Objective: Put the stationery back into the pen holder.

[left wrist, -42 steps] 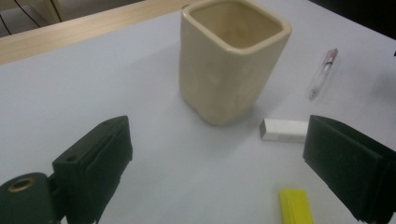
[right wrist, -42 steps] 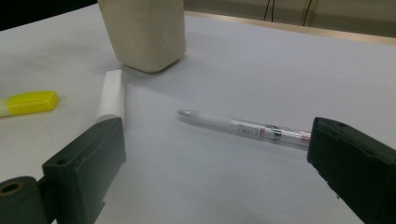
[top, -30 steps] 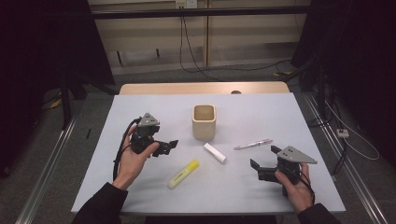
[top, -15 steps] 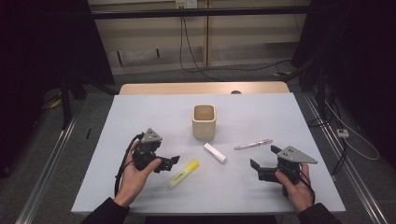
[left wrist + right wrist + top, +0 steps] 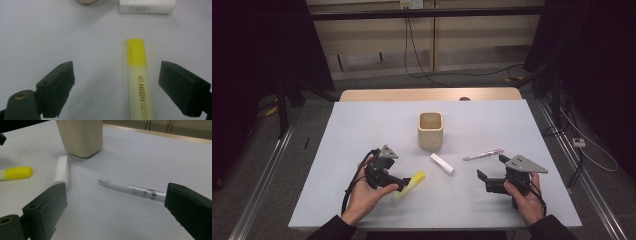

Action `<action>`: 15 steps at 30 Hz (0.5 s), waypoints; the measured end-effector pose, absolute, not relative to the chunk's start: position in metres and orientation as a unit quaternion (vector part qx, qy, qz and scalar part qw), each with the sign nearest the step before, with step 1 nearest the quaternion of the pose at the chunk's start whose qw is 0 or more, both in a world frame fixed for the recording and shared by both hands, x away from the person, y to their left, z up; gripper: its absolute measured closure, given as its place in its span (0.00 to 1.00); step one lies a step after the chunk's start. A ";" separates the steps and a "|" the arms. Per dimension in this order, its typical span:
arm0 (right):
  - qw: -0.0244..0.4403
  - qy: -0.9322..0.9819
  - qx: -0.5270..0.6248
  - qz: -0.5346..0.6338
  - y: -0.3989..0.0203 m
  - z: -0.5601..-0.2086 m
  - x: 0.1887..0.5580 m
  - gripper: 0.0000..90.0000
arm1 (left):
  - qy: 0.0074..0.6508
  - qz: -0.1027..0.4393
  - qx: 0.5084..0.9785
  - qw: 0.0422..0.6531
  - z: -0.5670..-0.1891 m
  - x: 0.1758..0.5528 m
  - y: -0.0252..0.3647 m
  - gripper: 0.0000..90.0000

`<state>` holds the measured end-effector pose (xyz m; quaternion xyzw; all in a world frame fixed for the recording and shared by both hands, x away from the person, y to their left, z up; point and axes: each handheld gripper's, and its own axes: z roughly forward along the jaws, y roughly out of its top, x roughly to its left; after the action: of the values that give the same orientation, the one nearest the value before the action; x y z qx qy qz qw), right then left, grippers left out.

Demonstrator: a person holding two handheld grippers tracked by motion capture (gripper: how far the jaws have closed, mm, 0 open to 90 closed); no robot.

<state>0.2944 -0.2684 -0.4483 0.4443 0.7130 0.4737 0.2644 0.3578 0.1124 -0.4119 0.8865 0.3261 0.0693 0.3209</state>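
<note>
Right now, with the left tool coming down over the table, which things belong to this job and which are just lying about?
In play:
- yellow highlighter, between the open jaws of the left tool, not gripped
- beige cup, likely the holder

Lying about:
- white tube
- clear pen

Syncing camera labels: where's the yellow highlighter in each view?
High view: yellow highlighter lies lower centre, at the left gripper.
Left gripper view: upright, right of centre, between open jaws, untouched.
Right gripper view: cap at left edge.
Shared landmark: white eraser.
</note>
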 end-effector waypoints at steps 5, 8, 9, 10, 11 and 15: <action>0.266 0.711 0.447 0.473 -0.270 -0.448 0.293 0.05 | 0.318 0.063 0.896 0.303 -0.417 0.364 0.091 0.17; 0.268 0.710 0.447 0.473 -0.271 -0.448 0.290 0.05 | 0.312 0.048 0.903 0.289 -0.421 0.368 0.080 0.18; 0.268 0.711 0.448 0.472 -0.272 -0.448 0.290 0.05 | 0.314 0.045 0.905 0.282 -0.422 0.370 0.077 0.19; 0.268 0.710 0.449 0.472 -0.272 -0.448 0.290 0.05 | 0.312 0.044 0.907 0.279 -0.423 0.371 0.075 0.20; 0.269 0.709 0.449 0.472 -0.273 -0.448 0.289 0.05 | 0.317 0.042 0.905 0.280 -0.423 0.373 0.074 0.21; 0.270 0.707 0.451 0.473 -0.274 -0.447 0.286 0.05 | 0.324 0.039 0.905 0.273 -0.426 0.373 0.072 0.28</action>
<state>0.2862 -0.2737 -0.4474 0.4515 0.7073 0.4725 0.2695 0.3735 0.0723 -0.4259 0.9050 0.3239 0.0389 0.2730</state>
